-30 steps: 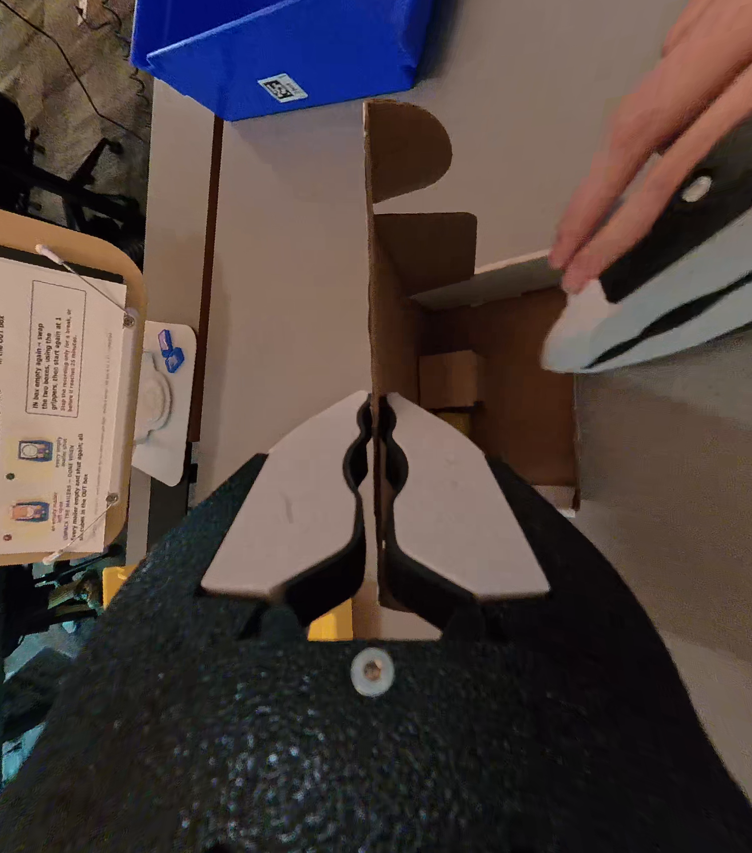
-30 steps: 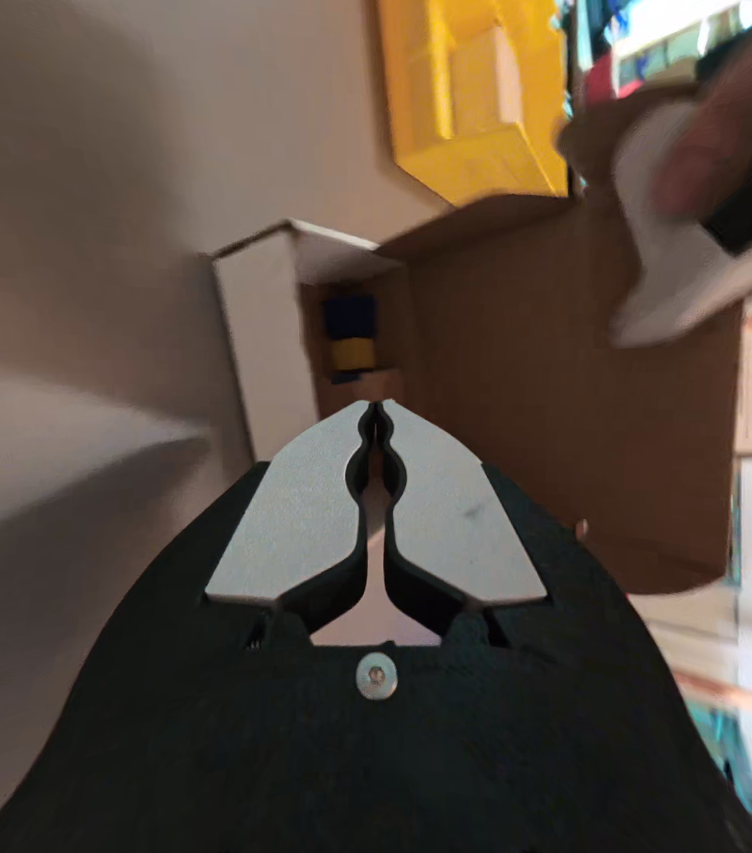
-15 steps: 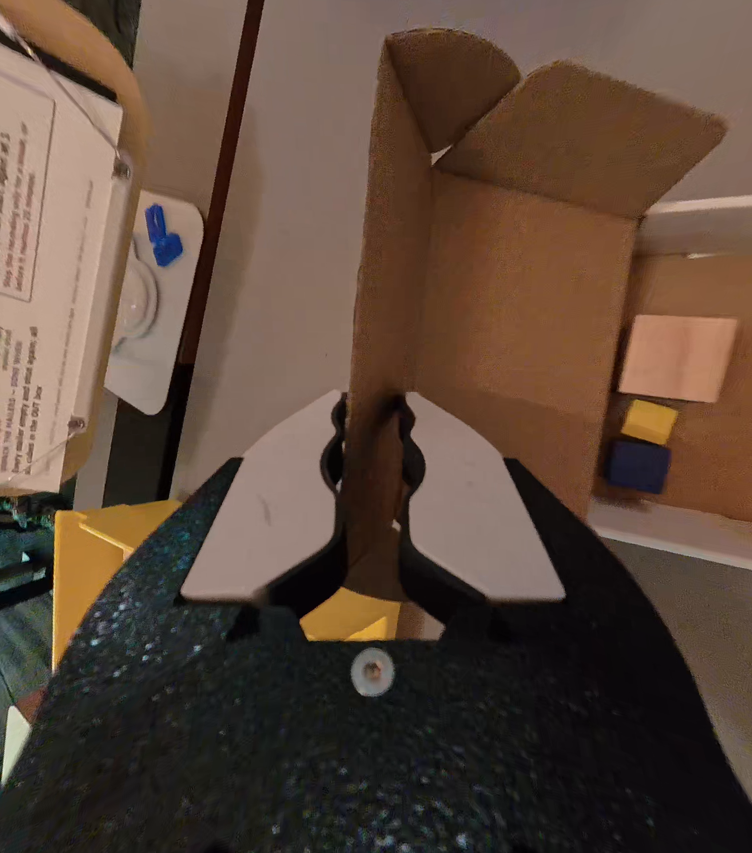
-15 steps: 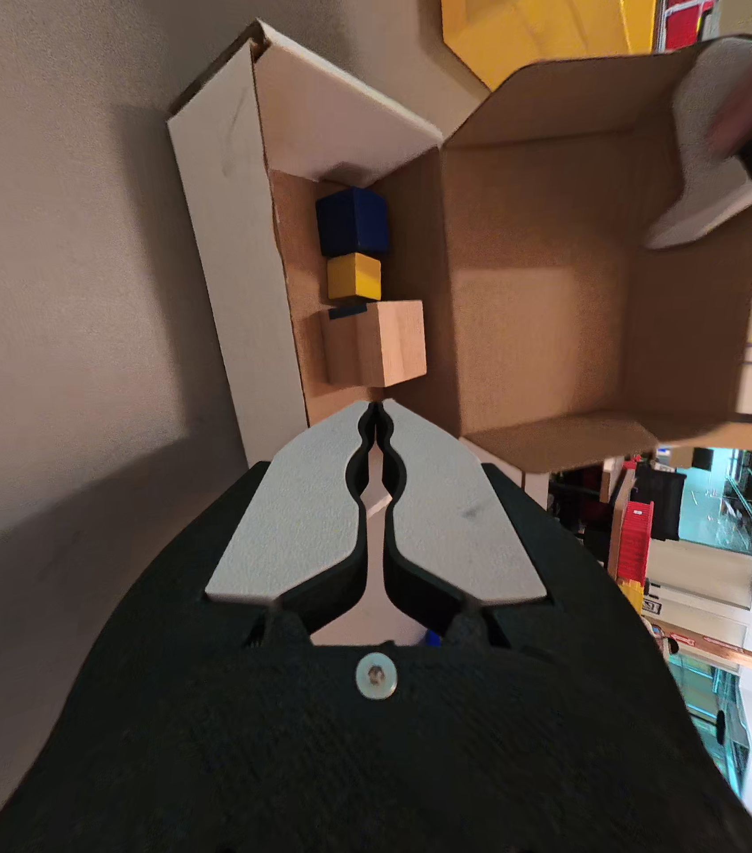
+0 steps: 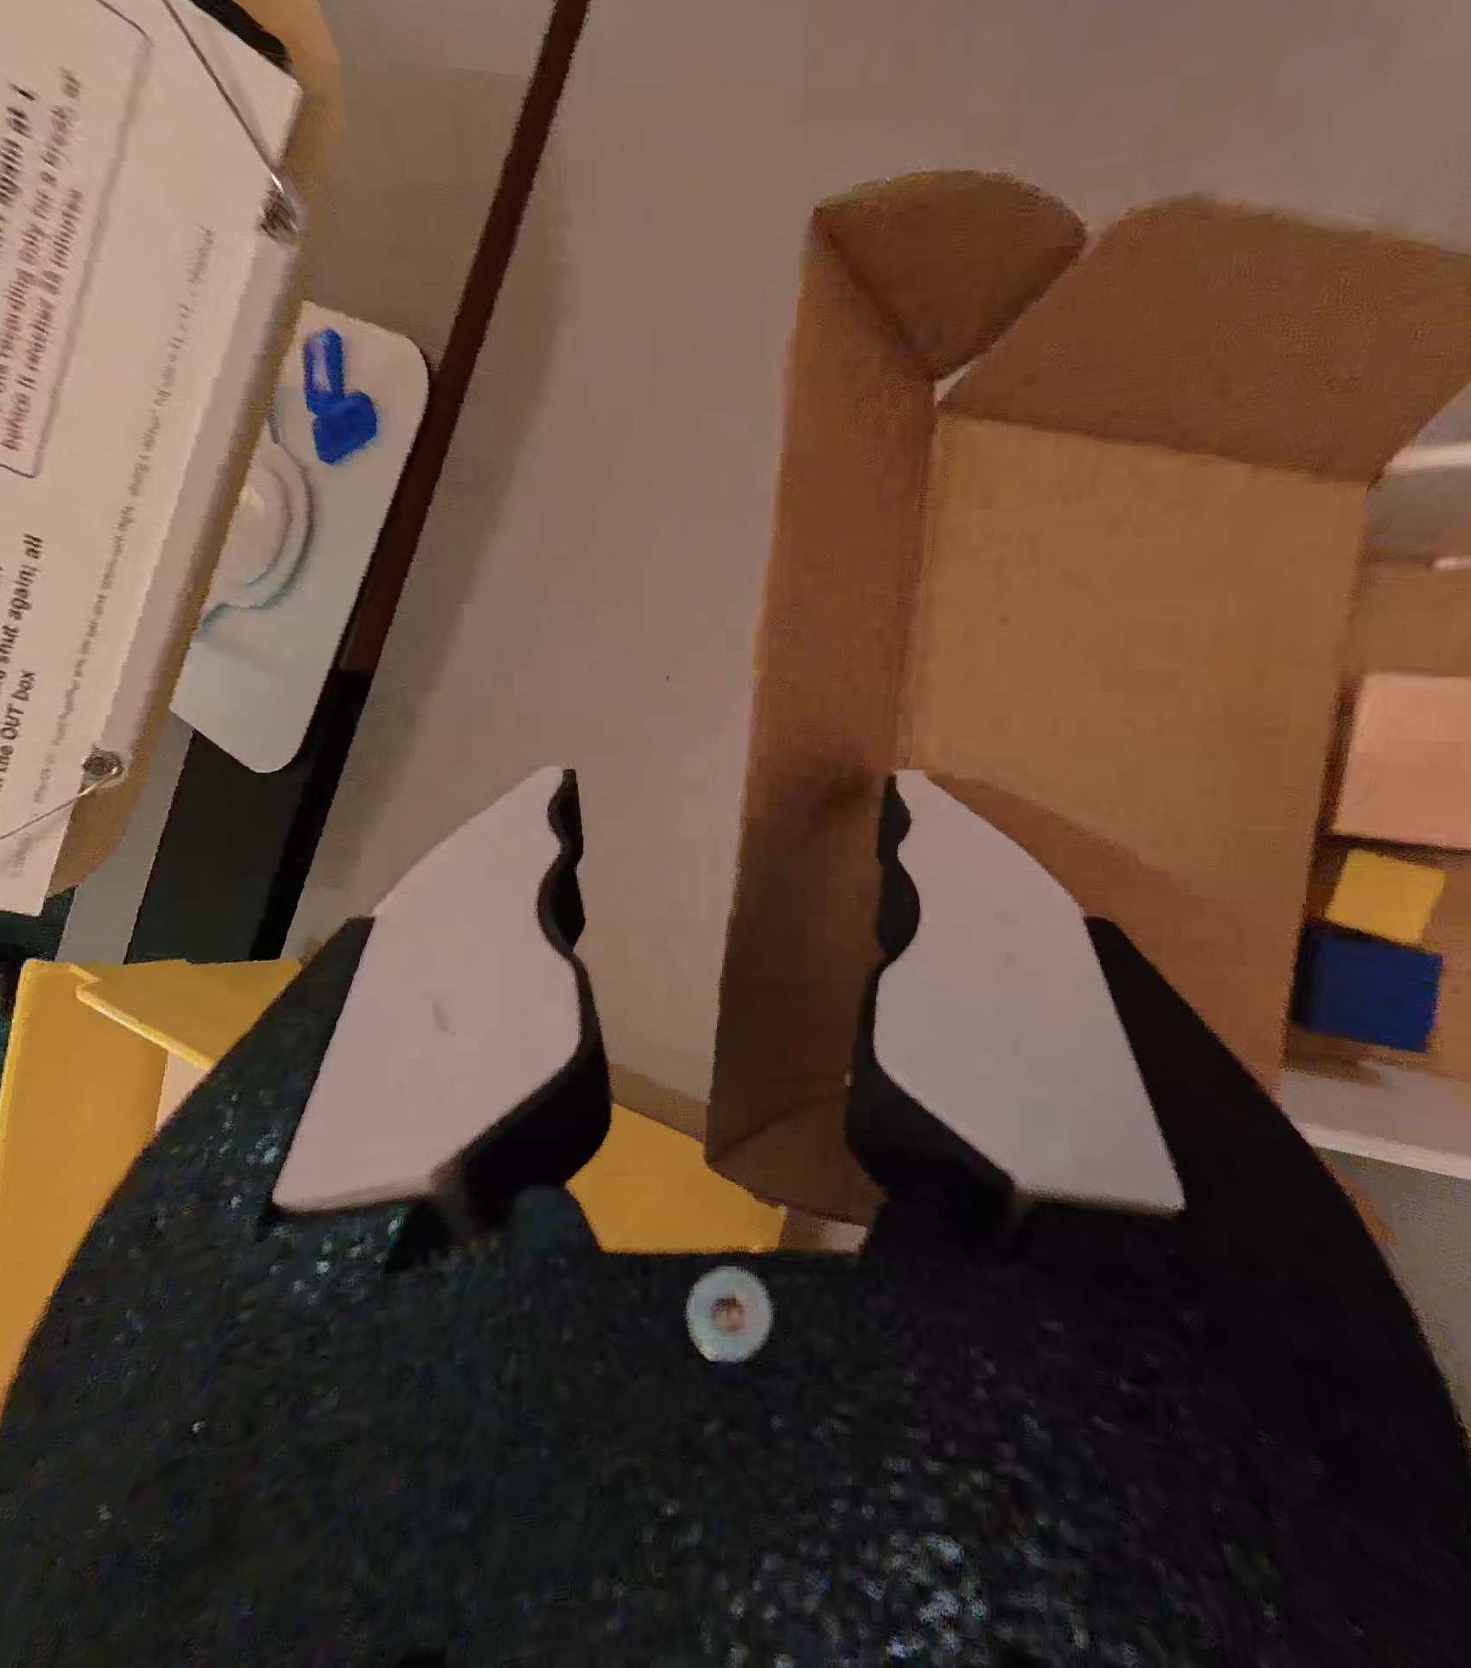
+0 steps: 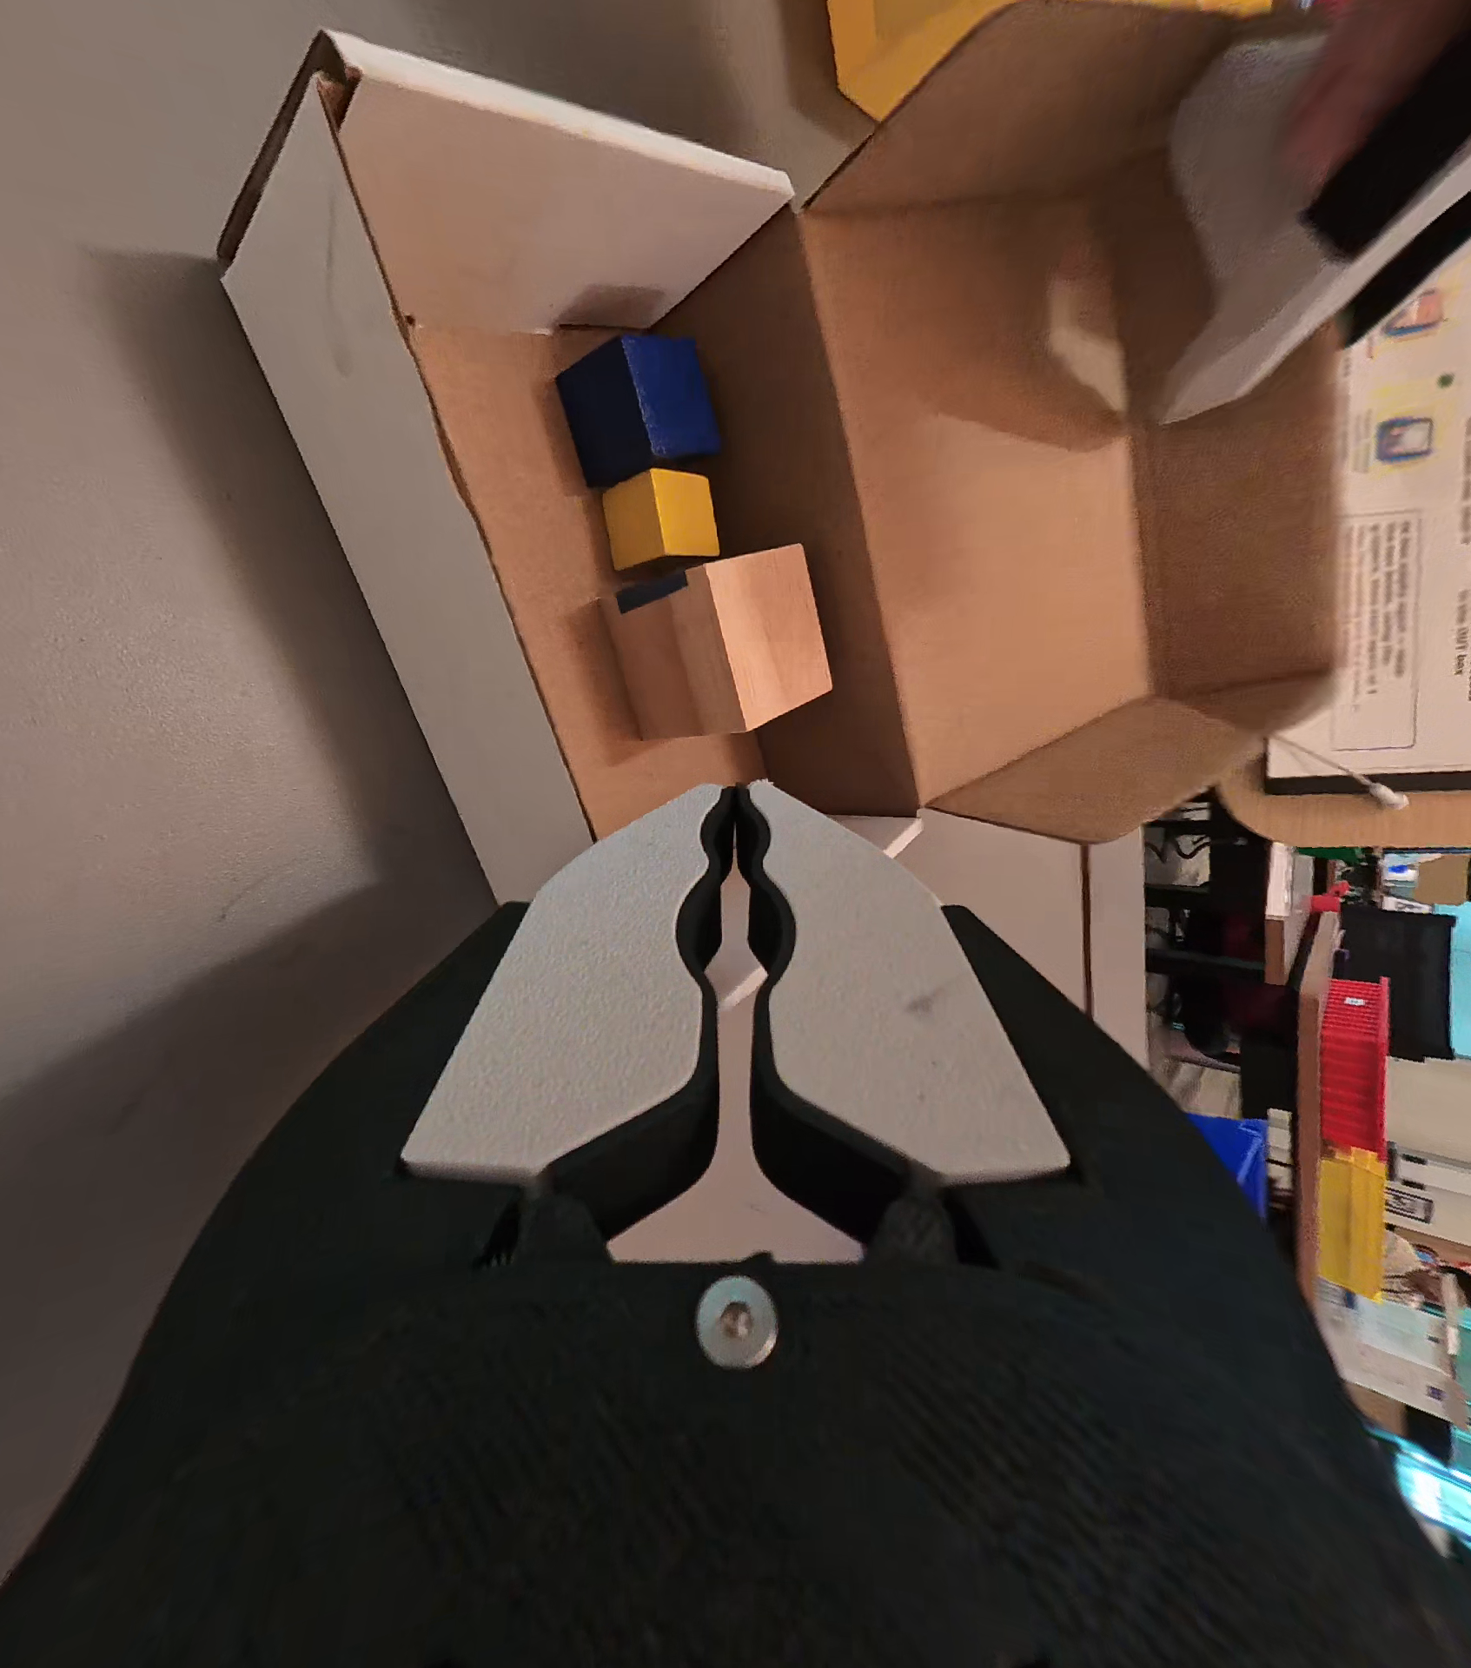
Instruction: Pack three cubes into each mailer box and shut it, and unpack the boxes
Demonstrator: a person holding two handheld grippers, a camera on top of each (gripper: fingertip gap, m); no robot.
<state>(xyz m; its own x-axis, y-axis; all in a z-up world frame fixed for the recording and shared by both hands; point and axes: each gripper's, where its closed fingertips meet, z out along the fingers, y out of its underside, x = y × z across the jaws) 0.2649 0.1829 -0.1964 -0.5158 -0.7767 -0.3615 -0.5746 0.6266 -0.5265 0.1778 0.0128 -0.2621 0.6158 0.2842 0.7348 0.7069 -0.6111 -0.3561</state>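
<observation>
The mailer box (image 6: pixel 325 379), white outside and brown inside, lies open on the grey table. A blue cube (image 6: pixel 637 406), a yellow cube (image 6: pixel 659 519) and a larger wooden cube (image 6: pixel 731 641) sit in a row inside it. The raised lid (image 6: pixel 984 496) stands open. My left gripper (image 5: pixel 727 785) is open, and the lid's front flap (image 5: pixel 831 722) stands between its fingers without being pinched. The three cubes also show at the right of the left wrist view: wooden (image 5: pixel 1454 767), yellow (image 5: pixel 1390 889), blue (image 5: pixel 1363 988). My right gripper (image 6: pixel 736 790) is shut and empty, just short of the wooden cube.
A yellow bin (image 5: pixel 81 1128) stands beside the box on the left gripper's side; its corner also shows in the right wrist view (image 6: pixel 894 54). An instruction sheet on a board (image 5: pixel 36 361) stands past the table's edge. A white pad with a blue piece (image 5: pixel 325 542) lies by it. From my right tips it is roughly 4 cm to the larger wooden cube (image 6: pixel 731 641); from my left, 15 cm.
My left gripper has opened and let go of the lid flap it was pinching; the lid now stands open. My right gripper, still shut, has come closer over the cubes.
</observation>
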